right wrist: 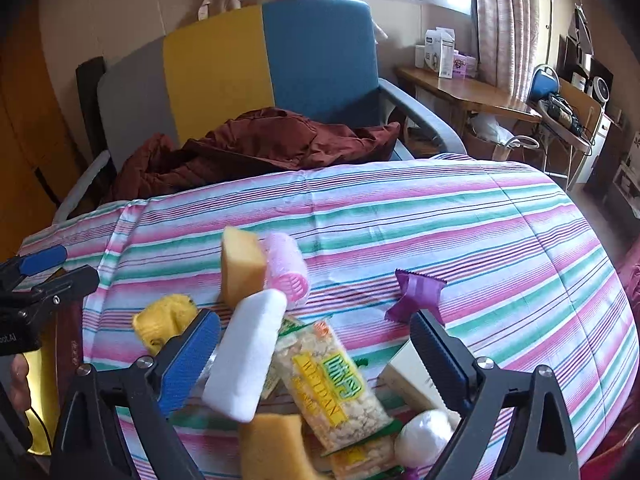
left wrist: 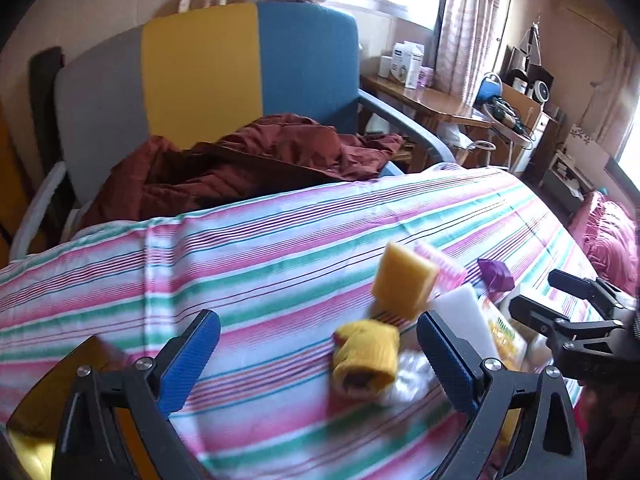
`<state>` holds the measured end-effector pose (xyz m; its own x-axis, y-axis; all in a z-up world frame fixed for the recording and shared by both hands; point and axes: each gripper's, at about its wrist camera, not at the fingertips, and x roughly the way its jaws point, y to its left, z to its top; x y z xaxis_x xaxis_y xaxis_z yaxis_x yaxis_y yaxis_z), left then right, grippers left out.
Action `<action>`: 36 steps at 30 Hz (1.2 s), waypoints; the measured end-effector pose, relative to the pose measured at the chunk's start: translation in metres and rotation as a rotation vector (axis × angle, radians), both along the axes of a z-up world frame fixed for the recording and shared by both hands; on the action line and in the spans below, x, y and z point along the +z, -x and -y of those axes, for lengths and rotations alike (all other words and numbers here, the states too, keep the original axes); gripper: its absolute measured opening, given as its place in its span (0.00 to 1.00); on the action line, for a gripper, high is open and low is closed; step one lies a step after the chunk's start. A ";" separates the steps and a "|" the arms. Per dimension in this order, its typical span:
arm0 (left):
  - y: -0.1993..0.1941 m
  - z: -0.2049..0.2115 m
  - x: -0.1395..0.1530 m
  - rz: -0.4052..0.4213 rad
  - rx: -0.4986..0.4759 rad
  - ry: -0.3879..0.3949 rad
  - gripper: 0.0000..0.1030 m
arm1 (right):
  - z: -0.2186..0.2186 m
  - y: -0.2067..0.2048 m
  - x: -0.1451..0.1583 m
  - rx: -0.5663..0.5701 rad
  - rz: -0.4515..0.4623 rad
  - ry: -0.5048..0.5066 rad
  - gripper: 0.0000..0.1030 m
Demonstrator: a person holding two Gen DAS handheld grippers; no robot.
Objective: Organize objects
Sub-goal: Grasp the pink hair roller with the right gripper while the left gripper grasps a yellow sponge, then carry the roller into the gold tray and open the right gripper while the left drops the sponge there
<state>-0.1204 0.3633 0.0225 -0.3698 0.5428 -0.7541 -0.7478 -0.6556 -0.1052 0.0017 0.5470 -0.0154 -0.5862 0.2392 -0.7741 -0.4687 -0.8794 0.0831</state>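
Both claws gape wide and empty: the left claw [left wrist: 318, 364], the right claw [right wrist: 316, 364]. The white sponge block [right wrist: 246, 354] on the bed [right wrist: 440, 216] looks light and squashy; pinch its long flat sides.

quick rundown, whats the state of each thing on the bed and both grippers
left gripper: open, empty
right gripper: open, empty
yellow sponge: standing on edge, against the pink roller
pink roller: on its side
white foam block: tilted, propped on the pile
snack packet: sealed, lying flat
purple wrapper: crumpled
yellow sock: rolled up
striped sheet: spread over the bed
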 end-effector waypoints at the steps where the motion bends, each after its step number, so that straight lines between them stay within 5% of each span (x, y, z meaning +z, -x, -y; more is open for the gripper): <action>1: 0.003 -0.008 -0.002 0.010 -0.012 0.000 0.96 | -0.006 0.003 0.000 -0.010 -0.002 0.003 0.93; 6: 0.001 -0.048 -0.017 -0.012 -0.130 0.036 0.97 | -0.035 0.023 -0.008 -0.035 0.004 0.064 0.79; 17: 0.010 -0.108 -0.066 0.058 -0.335 0.126 0.97 | -0.078 0.058 -0.056 0.023 -0.035 0.521 0.70; 22: 0.014 -0.116 -0.078 0.104 -0.362 0.096 0.96 | -0.073 0.072 -0.068 0.076 0.000 0.561 0.67; 26: 0.020 -0.119 -0.087 0.231 -0.382 0.053 0.57 | -0.069 0.076 -0.071 0.114 0.002 0.582 0.48; 30: 0.019 -0.112 -0.080 0.230 -0.367 0.012 0.53 | -0.074 0.071 -0.065 0.103 -0.029 0.572 0.35; 36: 0.009 -0.098 -0.050 0.160 -0.365 -0.037 0.52 | -0.081 0.067 -0.060 0.076 -0.030 0.521 0.35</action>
